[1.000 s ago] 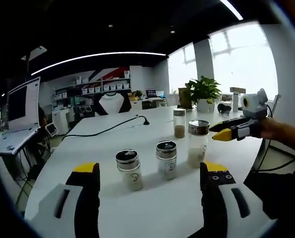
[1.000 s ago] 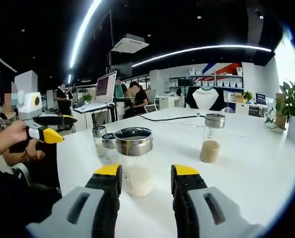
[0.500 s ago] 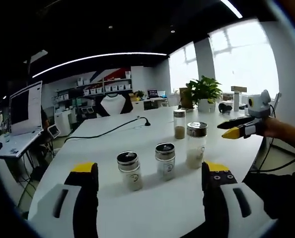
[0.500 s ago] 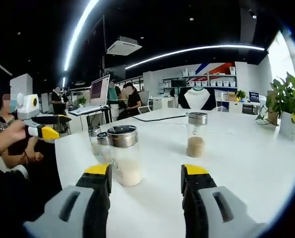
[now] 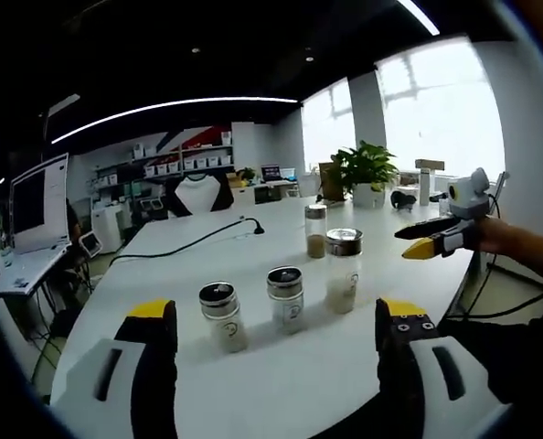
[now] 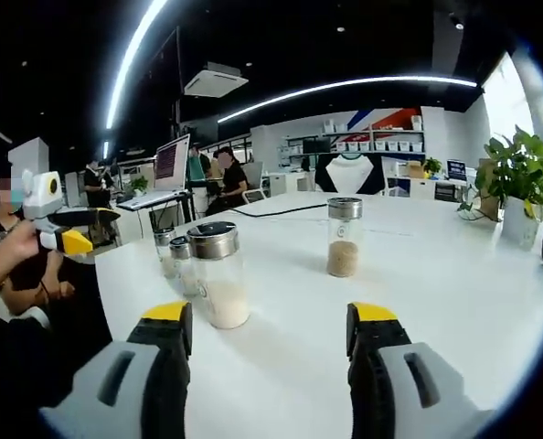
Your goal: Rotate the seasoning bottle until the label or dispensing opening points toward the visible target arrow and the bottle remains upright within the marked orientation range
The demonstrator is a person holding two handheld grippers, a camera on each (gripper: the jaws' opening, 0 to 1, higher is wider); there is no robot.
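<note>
Four upright glass seasoning bottles (image 6: 218,274), metal lids, on white table (image 6: 454,302).

Left gripper view: I see four bottles standing on the bench (image 5: 281,366); two short ones, left bottle (image 5: 218,316) and middle bottle (image 5: 285,299), side by side with a gap; tall bottle (image 5: 343,271) just right of the middle one; far bottle (image 5: 316,231) behind the tall one, apart from it; cable (image 5: 185,243) runs across the bench behind the row; potted plant (image 5: 360,171) at the far right end of the bench; right claw (image 5: 421,241) comes in from the right, near the bench edge, clear of the tall bottle; monitor (image 5: 40,203) off to the left, beyond the bench; my left claw (image 5: 276,320) sits in front of the row, jaws wide apart, touching nothing.
</note>
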